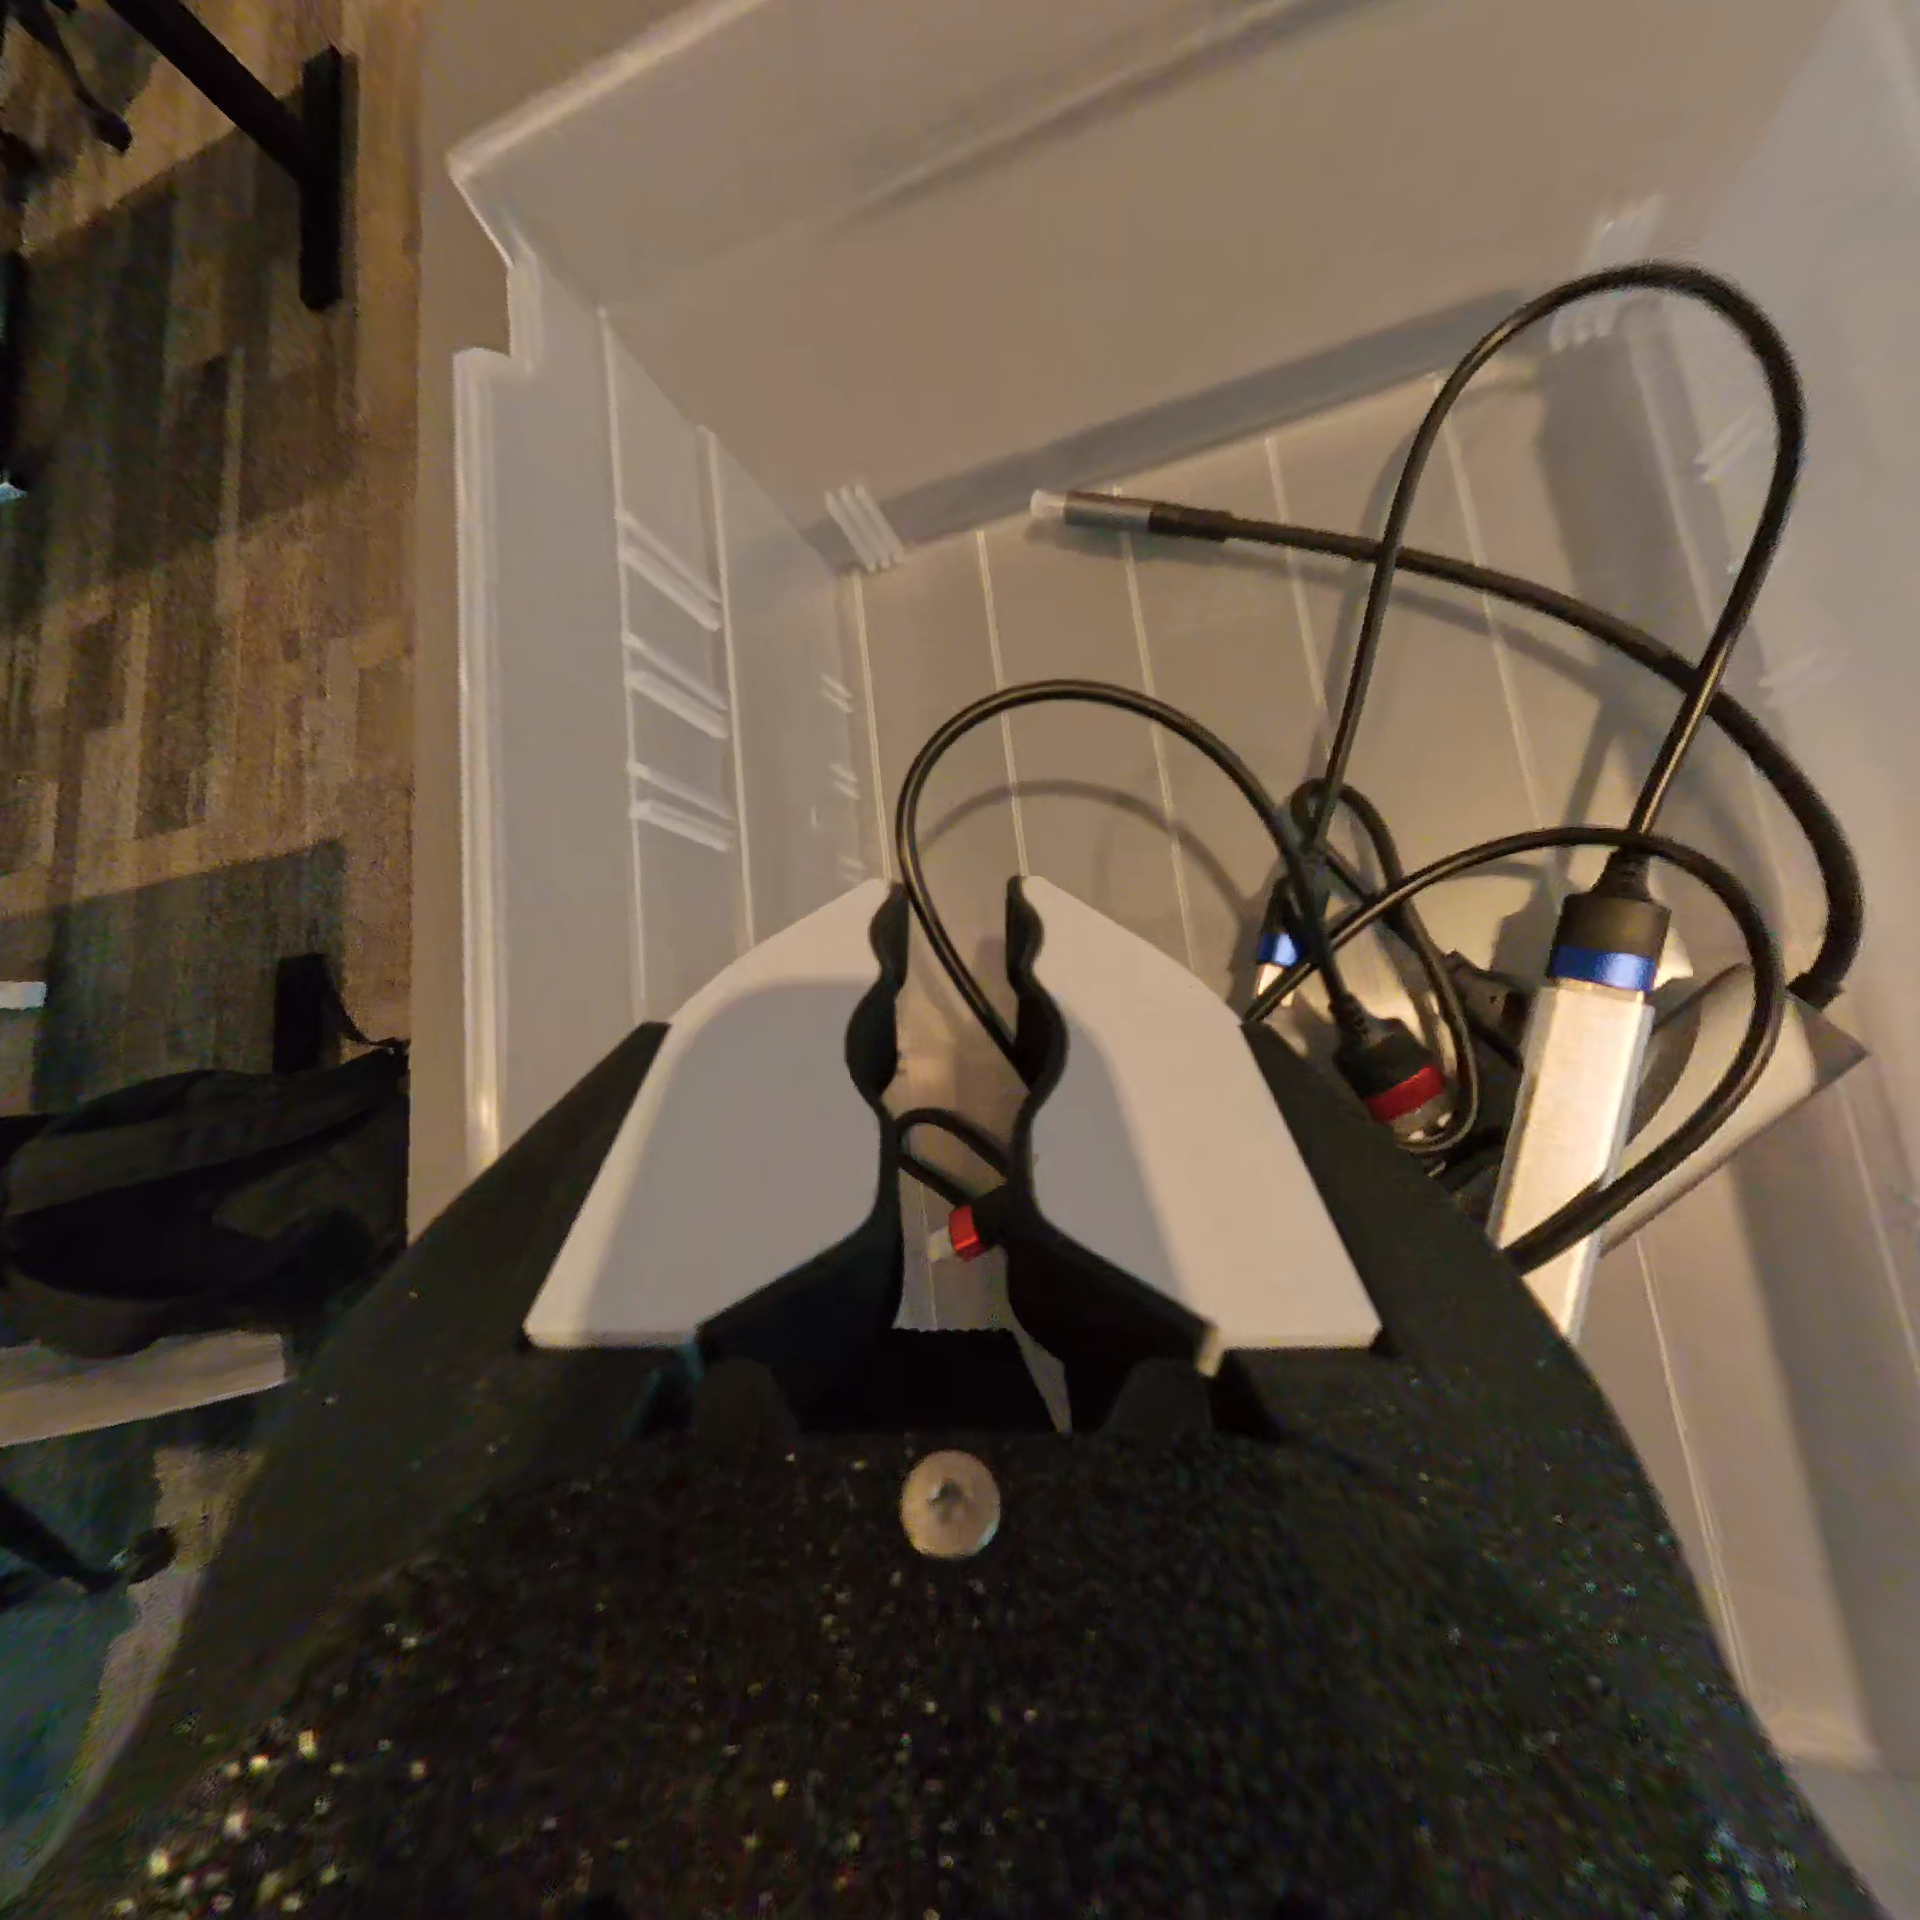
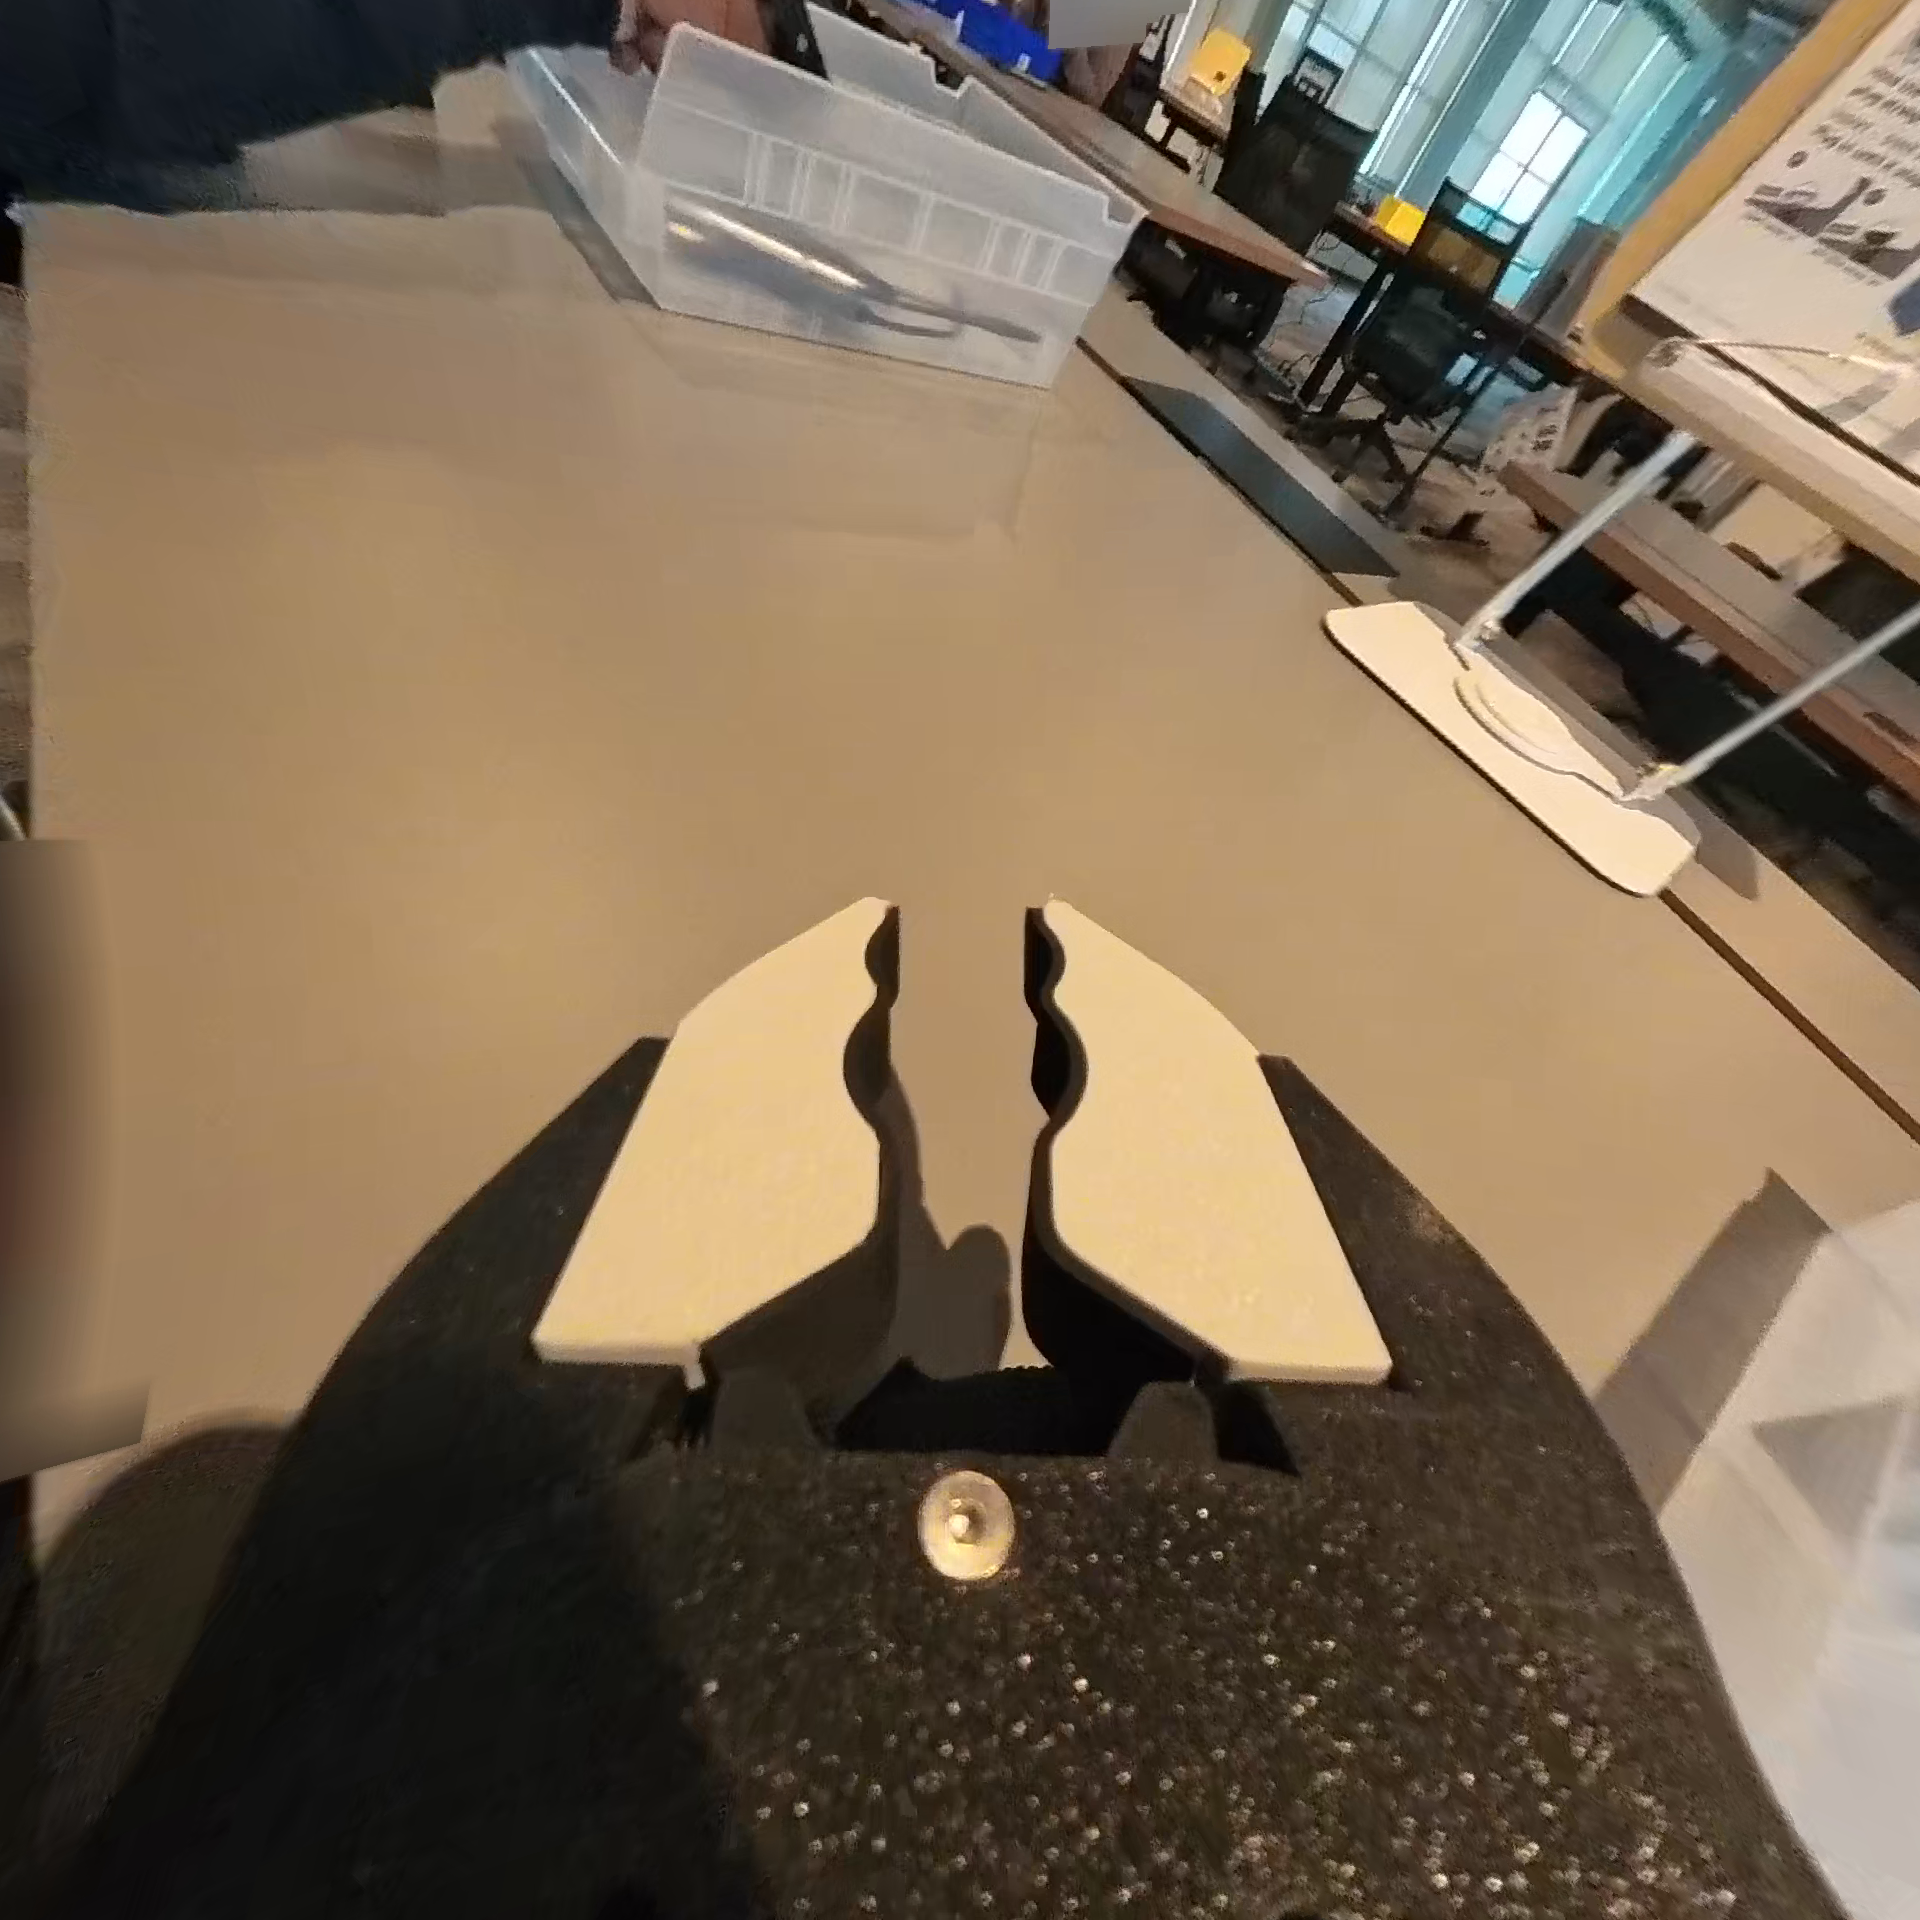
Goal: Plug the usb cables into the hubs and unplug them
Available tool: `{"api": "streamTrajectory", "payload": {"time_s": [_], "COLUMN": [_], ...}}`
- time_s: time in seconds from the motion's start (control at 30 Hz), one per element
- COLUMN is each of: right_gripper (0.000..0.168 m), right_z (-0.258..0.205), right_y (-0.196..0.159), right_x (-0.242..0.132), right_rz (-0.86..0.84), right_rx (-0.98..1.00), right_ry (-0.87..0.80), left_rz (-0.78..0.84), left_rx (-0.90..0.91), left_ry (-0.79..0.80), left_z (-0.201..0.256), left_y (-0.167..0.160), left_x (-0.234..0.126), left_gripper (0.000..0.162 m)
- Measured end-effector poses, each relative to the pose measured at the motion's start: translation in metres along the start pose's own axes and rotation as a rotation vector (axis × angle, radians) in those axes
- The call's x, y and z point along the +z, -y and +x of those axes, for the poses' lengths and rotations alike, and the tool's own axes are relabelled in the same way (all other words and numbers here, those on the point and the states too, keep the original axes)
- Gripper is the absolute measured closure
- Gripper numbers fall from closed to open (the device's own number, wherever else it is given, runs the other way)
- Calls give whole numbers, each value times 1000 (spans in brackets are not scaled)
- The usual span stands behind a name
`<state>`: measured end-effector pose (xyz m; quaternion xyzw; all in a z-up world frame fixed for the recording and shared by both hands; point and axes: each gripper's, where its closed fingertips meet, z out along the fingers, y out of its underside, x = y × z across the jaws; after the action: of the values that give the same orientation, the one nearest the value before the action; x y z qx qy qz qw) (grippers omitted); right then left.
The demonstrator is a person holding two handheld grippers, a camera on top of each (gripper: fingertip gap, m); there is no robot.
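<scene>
My left gripper (image 1: 954, 894) is slightly open above a clear plastic bin (image 1: 665, 623). A thin black cable (image 1: 1049, 691) loops up between its fingers, untouched as far as I can see, and a small red-banded plug (image 1: 966, 1231) lies below the gap. To the right in the bin lie a silver hub with a blue band (image 1: 1569, 1101), a larger red-banded plug (image 1: 1403, 1091), a blue-banded plug (image 1: 1283, 951) and tangled black cables. My right gripper (image 2: 961, 914) is open and empty over the tan table (image 2: 623, 623), far from the bin (image 2: 883, 239).
A white lamp base (image 2: 1507, 727) sits at the table's right edge. A dark sleeve and hand (image 2: 644, 31) are by the far bin. A clear plastic object (image 2: 1818, 1455) is at lower right. Carpet and a dark bag (image 1: 208, 1174) lie left of the bin. My hands' fingertips stand some 60 cm from each other.
</scene>
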<state>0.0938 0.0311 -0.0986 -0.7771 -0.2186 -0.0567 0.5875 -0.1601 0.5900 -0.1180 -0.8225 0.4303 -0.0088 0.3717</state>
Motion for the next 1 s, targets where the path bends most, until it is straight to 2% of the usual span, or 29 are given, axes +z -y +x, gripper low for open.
{"api": "streamTrajectory", "payload": {"time_s": [0.13,0.27,0.4,0.53,0.67,0.73,0.83,1.0], "right_gripper": [145,144,144,146,153,151,151,152], "right_z": [-7,-20,-30,-43,-82,-99,-114,-134], "right_y": [15,50,109,184,233,242,236,215], "right_x": [33,84,151,230,302,334,377,425], "right_rz": [-21,-16,49,142,144,86,-59,-217], "right_rx": [-58,-200,-390,-672,-900,-989,-1091,-1076], "right_ry": [75,185,285,387,634,739,882,1066], "left_rz": [169,307,516,655,779,826,919,1100], "left_rx": [-35,-42,-159,-183,-162,-153,-183,-257], "left_ry": [14,-5,-63,-26,-10,5,38,116], "left_z": [-1,-4,-9,-23,-28,-31,-42,-69], "left_y": [21,40,52,54,63,66,68,64], "left_x": [-12,-31,-50,-71,-98,-109,-128,-171], "left_gripper": [140,128,124,124,124,125,127,130]}}
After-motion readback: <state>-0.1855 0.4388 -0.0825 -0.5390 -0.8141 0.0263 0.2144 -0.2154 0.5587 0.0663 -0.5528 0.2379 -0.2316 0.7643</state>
